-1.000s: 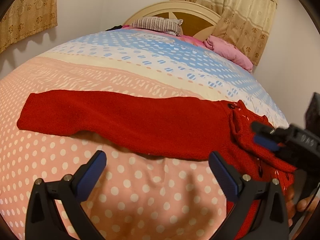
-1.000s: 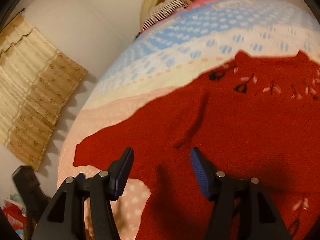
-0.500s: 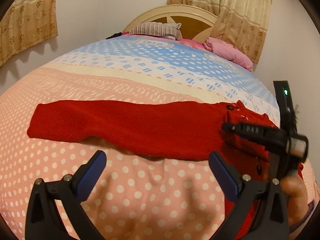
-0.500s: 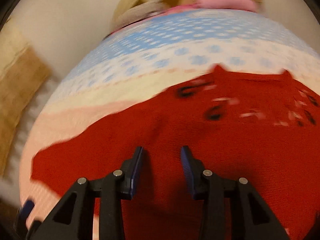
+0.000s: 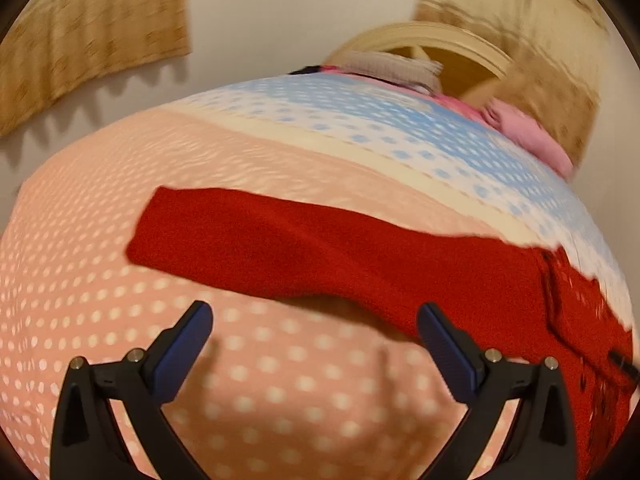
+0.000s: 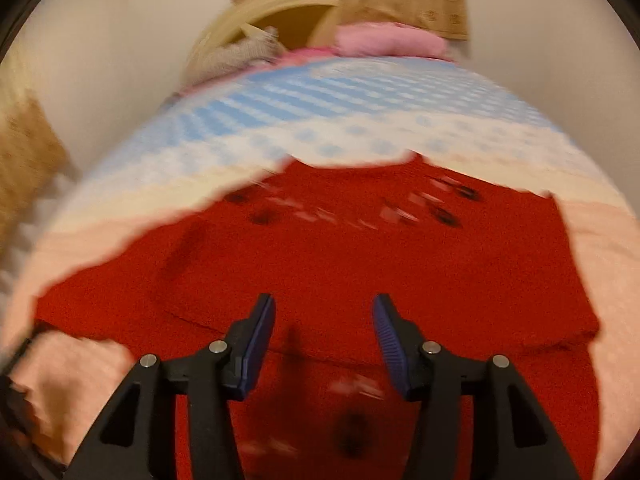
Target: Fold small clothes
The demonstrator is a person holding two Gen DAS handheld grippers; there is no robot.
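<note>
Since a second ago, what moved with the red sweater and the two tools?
The right tool narrowed, then its jaws are opening again above the red sweater, gripping nothing. It has left the left camera's view. The left tool stays wide open and empty. The sweater's sleeve still lies flat on the bed.

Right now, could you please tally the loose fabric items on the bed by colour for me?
Red: 1, the red knit sweater spread flat on the dotted bedspread.
Pink: 1, the pink bundled cloth by the headboard.
Grey striped: 1, the grey striped pillow.
Total: 3
</note>
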